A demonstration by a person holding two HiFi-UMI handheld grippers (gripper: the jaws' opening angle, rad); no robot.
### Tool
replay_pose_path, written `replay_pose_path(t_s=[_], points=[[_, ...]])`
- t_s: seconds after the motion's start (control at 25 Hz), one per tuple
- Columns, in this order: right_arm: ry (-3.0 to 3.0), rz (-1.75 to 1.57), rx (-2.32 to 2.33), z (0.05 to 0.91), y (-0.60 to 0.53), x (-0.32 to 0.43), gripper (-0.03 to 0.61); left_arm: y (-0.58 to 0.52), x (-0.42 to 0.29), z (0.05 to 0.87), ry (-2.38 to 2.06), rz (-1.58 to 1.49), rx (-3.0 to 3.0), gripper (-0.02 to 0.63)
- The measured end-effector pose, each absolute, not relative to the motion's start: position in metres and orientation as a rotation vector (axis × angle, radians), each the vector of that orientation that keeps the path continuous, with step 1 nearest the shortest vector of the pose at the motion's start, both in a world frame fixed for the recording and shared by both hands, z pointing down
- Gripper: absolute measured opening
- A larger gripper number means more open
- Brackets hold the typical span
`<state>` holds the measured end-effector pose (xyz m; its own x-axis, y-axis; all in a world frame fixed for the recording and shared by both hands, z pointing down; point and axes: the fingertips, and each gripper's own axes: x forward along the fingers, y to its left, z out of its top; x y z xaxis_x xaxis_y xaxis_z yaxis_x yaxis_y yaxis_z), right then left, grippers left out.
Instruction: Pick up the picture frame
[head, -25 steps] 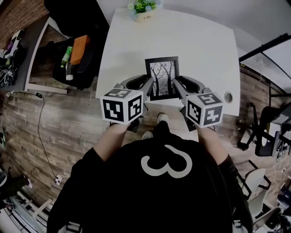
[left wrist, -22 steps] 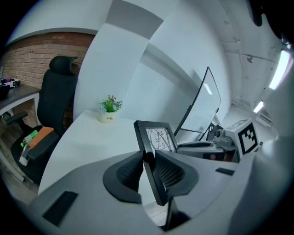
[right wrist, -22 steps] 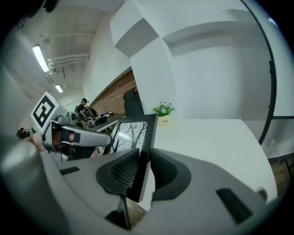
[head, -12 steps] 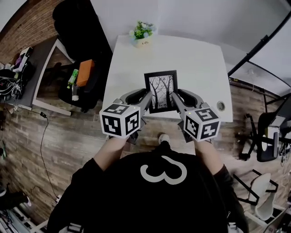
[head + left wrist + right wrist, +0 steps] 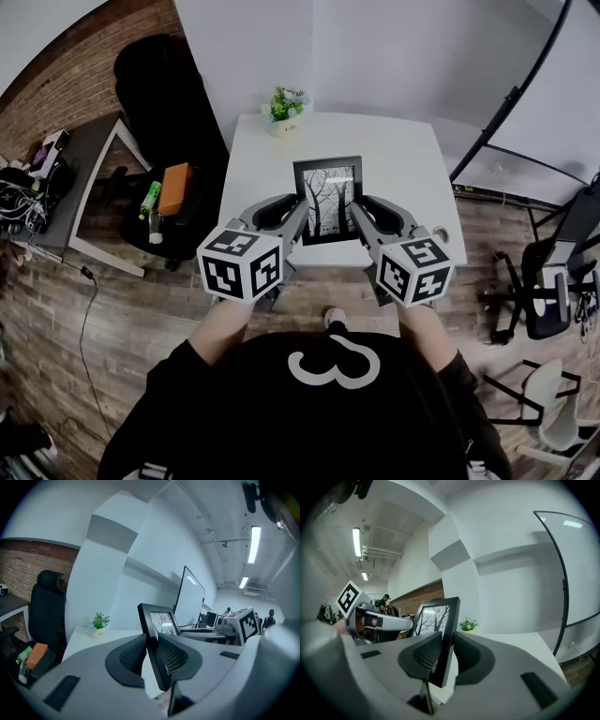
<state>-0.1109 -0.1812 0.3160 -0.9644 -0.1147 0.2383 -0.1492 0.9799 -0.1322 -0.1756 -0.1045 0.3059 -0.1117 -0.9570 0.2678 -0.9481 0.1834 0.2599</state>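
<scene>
The left claw (image 5: 298,208) bites the left edge of the picture frame (image 5: 327,200). In the left gripper view its jaws are closing a little tighter on that black moulding, which stands between the ribbed pads (image 5: 133,652). The frame sits straight ahead of both claws, between them, with its long axis running from near to far and its far end tipped up, so the tree print faces up toward the person. The right claw (image 5: 359,211) clamps the opposite, right edge in the same way. The right gripper view shows its two pads (image 5: 425,656) pressed on either face of the moulding. Neither hand is nearer than the other: they flank the frame evenly, side by side. Any further lift, I judge, depends on both hands moving together so the frame does not twist between the grips.

The frame seems to be clear of the white table (image 5: 403,159), held over its near half. The gripper views show the frame's lower corner hanging with nothing beneath it.

At the far left, a grey side desk (image 5: 89,159) stands along a brick wall (image 5: 56,75). Next to it is a black chair (image 5: 155,84), then an orange box (image 5: 174,187) and a green bottle (image 5: 150,195) on a dark stand. A small potted plant (image 5: 286,108) is at the table's far left corner. The floor (image 5: 112,319) is wood plank. Well to the right stands a black office chair (image 5: 544,281).
</scene>
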Motion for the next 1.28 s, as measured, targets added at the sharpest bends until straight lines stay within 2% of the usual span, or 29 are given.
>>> replay_pose_path(t_s=[0.6,1.28], points=[[-3.005,0.099,0.285,0.258,-0.172,-0.094,0.092,-0.099,-0.164,0.25,-2.138,-0.066,1.963,0.089],[-3.0,0.149,0.295,0.271,-0.154,-0.085,0.089,-0.081,-0.157,0.262,-2.087,-0.115,1.977,0.087]])
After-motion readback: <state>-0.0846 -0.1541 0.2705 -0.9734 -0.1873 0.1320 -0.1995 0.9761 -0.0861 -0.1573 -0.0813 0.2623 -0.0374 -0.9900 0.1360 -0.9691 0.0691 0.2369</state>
